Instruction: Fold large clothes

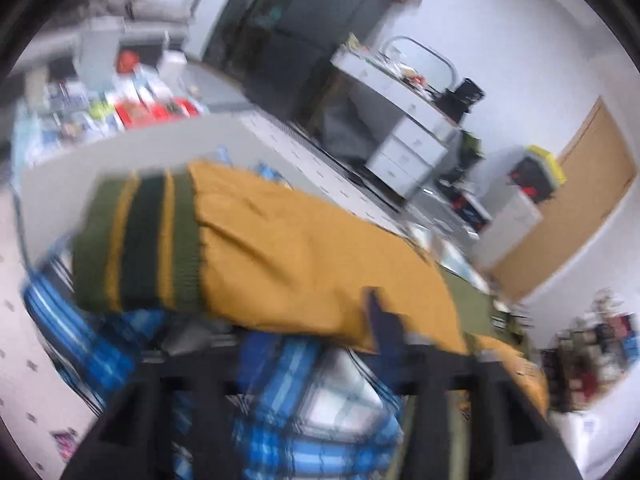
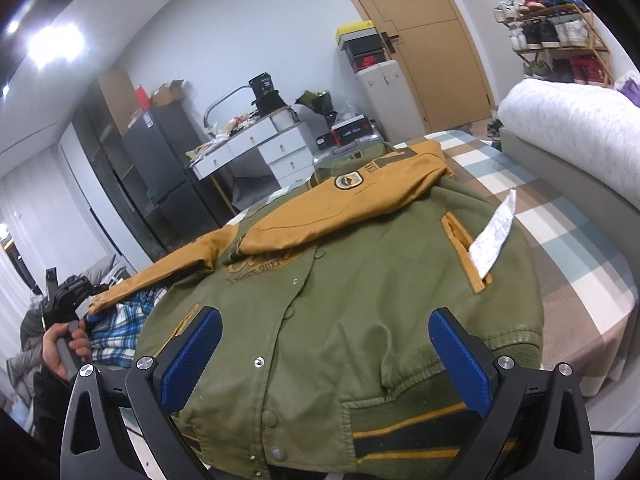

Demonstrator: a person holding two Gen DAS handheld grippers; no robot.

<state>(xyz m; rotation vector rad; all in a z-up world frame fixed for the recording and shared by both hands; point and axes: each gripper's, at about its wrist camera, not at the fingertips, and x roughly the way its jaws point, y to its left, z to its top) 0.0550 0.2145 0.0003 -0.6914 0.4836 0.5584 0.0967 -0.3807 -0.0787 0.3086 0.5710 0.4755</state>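
On the checked bedspread [image 2: 560, 216] the green snap-front varsity jacket [image 2: 360, 280] lies face up with one mustard sleeve [image 2: 360, 200] already across its chest, the left gripper [image 1: 384, 332] clamped on the other sleeve [image 1: 300, 248], the right gripper [image 2: 324, 352] spread empty above the unfolded hem.

A lived-in bedroom in a home is showing here. A bed with a checked brown, white and pale-blue cover [image 2: 560, 216] is filling the right side, a rolled white quilt [image 2: 576, 128] lying along its far edge. A white dressing desk with drawers [image 2: 276, 148] is standing cluttered against the far wall, beside a tall dark grey cabinet [image 2: 160, 148]. A wooden shoe rack loaded with sneakers [image 2: 560, 40] is hanging near a plain tan wooden door [image 2: 432, 40], with stacked shoe boxes [image 2: 362, 46] sitting beside it.
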